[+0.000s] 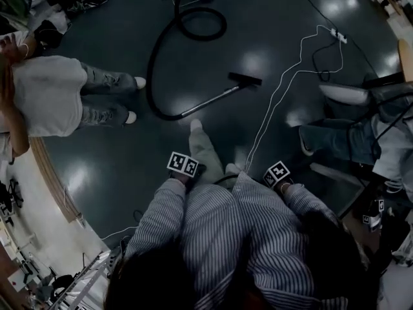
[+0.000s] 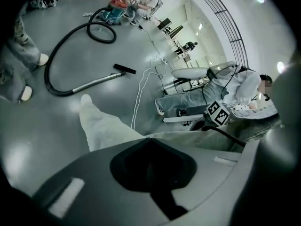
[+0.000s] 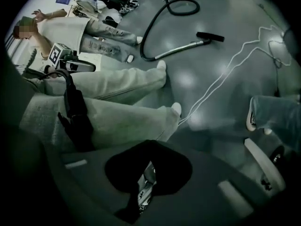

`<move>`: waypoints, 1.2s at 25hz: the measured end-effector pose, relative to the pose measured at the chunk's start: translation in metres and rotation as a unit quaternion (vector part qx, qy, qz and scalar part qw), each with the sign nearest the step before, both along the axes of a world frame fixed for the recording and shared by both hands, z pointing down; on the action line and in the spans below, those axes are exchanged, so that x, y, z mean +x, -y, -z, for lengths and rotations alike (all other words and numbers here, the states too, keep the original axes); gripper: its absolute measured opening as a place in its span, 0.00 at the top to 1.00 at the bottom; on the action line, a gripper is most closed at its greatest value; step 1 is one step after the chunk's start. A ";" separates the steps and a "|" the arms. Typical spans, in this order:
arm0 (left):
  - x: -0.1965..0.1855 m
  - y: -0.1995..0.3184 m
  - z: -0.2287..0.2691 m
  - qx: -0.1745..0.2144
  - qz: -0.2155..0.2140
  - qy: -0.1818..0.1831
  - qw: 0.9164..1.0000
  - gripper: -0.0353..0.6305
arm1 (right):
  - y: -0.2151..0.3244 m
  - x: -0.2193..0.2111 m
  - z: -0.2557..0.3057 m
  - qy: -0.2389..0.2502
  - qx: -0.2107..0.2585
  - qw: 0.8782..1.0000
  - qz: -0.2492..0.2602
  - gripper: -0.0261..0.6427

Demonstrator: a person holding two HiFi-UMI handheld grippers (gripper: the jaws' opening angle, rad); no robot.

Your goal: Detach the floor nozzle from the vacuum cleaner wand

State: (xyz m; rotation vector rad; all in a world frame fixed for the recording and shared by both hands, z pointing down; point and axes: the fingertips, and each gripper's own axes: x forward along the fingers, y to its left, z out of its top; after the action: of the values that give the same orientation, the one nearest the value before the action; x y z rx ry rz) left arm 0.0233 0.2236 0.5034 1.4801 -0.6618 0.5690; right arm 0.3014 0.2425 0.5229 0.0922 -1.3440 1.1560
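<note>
The black floor nozzle lies on the dark floor, joined to the metal wand. A black hose runs from the wand and loops away toward the top. The nozzle also shows in the left gripper view, and the nozzle in the right gripper view. Both grippers rest low over my lap, far from the vacuum. My left gripper is shut and holds nothing; its jaws sit together. My right gripper is likewise shut and bare, pointing past my knees.
A white cable snakes from near my feet to a power strip. One person stands at the left. Another person sits at the right beside a stool. The vacuum body is far off.
</note>
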 end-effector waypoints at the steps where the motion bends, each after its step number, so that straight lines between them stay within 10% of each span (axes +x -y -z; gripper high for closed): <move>1: -0.013 0.018 0.001 0.005 -0.002 -0.001 1.000 0.95 | 0.018 -0.013 -0.001 0.000 0.001 1.000 -0.002 0.96; 7: -0.109 0.055 -0.015 -0.014 0.000 0.012 1.000 0.95 | 0.117 -0.148 -0.003 0.053 0.014 0.995 0.083 0.96; 14: -0.193 0.091 -0.034 -0.026 0.000 0.064 0.998 0.95 | 0.281 -0.317 0.027 0.173 0.189 0.964 -0.066 0.96; 18: -0.200 0.156 -0.053 0.026 -0.008 0.104 0.994 0.95 | 0.319 -0.302 0.015 0.222 0.230 0.935 -0.152 0.96; 23: -0.177 0.239 -0.090 0.097 -0.045 0.136 0.985 0.95 | 0.351 -0.215 -0.055 0.138 0.232 0.932 -0.241 0.96; 27: -0.176 0.327 -0.163 0.227 -0.093 0.193 0.950 0.95 | 0.417 -0.189 -0.118 0.153 0.279 0.896 -0.309 0.96; 30: -0.185 0.374 -0.243 0.253 -0.126 0.231 0.931 0.91 | 0.454 -0.188 -0.173 0.175 0.313 0.876 -0.321 0.96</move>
State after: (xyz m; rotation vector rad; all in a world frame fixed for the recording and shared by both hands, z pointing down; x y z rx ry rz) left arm -0.1616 -0.1504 0.7463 1.9516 -1.0491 1.0207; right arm 0.1135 -0.2110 0.6957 0.8943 -2.0703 1.2606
